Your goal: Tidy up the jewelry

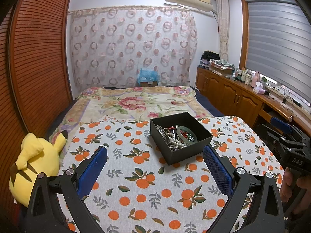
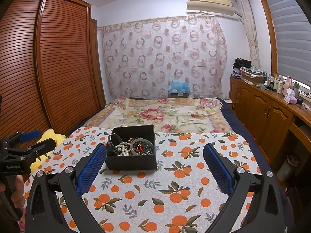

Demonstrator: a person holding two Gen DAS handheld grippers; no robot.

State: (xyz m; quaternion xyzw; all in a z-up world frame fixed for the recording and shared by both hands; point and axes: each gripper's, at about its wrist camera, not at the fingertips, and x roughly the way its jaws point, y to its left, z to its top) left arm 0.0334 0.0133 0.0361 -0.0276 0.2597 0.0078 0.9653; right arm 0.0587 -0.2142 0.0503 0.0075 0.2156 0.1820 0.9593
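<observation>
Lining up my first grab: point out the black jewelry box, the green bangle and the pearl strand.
black jewelry box (image 2: 130,162), right wrist view, near front wall.
green bangle (image 1: 180,134), left wrist view, left side of ring.
pearl strand (image 2: 122,148), right wrist view, middle of the beads.

A table (image 1: 147,203) stands in the near part of the scene, with a bed (image 1: 136,99) just behind it. An open box (image 1: 186,156) sits on the table toward its far edge. Inside the box lie a bangle (image 1: 187,134), a string of pearls (image 1: 177,141) and other tangled jewelry, piled together. A plush toy (image 1: 37,165) lies at the table's left edge, near a wardrobe (image 1: 38,58) that runs along the left. A curtain (image 1: 134,44) hangs behind the bed's far end. Cabinets (image 1: 233,95) line the right side. The left gripper (image 1: 155,155) and the right gripper (image 2: 155,153) both hang over the table's near part, fingers spread wide apart, the box before them.
</observation>
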